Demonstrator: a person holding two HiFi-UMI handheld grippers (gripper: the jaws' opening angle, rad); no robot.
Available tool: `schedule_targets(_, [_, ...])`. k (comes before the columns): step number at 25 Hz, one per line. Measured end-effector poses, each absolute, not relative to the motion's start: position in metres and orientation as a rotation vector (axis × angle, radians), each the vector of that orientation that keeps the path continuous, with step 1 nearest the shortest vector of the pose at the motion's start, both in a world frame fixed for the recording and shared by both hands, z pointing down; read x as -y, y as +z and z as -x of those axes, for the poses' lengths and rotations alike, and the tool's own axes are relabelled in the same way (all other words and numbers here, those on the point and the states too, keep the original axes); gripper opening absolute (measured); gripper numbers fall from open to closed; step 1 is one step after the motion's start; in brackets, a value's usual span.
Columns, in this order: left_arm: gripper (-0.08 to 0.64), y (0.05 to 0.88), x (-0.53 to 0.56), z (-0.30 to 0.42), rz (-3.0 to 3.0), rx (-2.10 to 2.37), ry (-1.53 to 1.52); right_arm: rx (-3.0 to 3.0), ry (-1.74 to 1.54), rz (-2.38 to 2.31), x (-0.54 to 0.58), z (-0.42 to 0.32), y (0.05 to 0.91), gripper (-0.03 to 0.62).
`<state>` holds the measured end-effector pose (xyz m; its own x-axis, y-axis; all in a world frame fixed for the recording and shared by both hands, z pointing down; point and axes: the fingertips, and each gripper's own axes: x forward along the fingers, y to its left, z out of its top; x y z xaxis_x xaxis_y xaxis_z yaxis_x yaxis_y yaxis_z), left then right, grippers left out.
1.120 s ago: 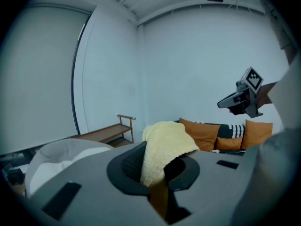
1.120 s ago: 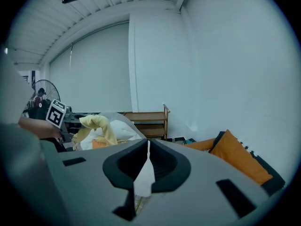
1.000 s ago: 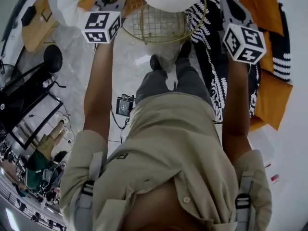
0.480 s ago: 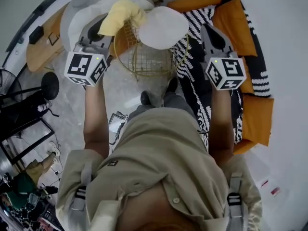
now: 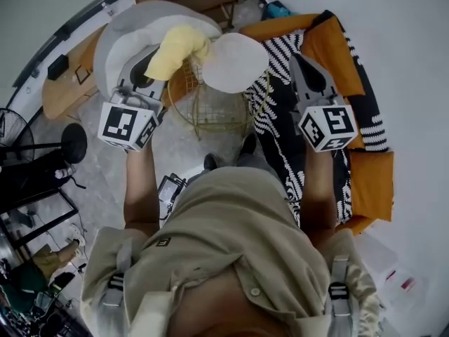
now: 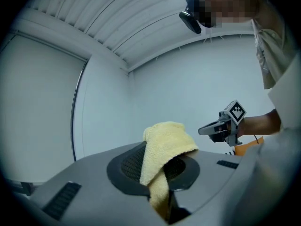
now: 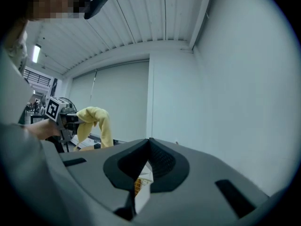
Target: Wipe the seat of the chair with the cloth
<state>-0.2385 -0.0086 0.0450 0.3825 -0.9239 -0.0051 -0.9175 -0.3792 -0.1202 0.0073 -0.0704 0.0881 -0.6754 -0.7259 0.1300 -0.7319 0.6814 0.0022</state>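
While the left gripper (image 5: 149,72) pinches the yellow cloth (image 5: 175,46) between its two fingers, the wiping itself does not seem to be started. In the left gripper view the cloth is folded over the jaw tips and one end runs down into the slot between them, so the hold looks firm. In the right gripper view the free part of the cloth hangs down in the air.

From the head view, the chair (image 5: 210,107) with its gold wire frame stands at 12 o'clock of the person, and its white round seat (image 5: 235,62) is on top. The cloth is at about 10 o'clock of the seat, and its edge overlaps the seat's rim in this view. I cannot tell if they touch.

The right gripper (image 5: 300,63) is at 3 o'clock of the seat, above the striped blanket (image 5: 280,97) on the orange sofa (image 5: 368,167). Its fingers are pressed together at the tips and hold nothing; behind the tips only a bit of gold wire and white shows.

I judge the step in hand is bringing the cloth to the seat. The next move calls for lowering the left gripper toward 3 o'clock until the cloth lies flat on the white surface, then sweeping across it with light pressure. The light wire chair may shift, so the right gripper could steady it.
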Motion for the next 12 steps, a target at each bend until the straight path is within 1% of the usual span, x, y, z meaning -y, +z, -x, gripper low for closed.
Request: schedule_targets(12, [0.054,0.05,-0.01,0.244,2.527,-1.659,-0.072,2.755,0.042,-1.218,0.052,-0.008,0.079,0.021])
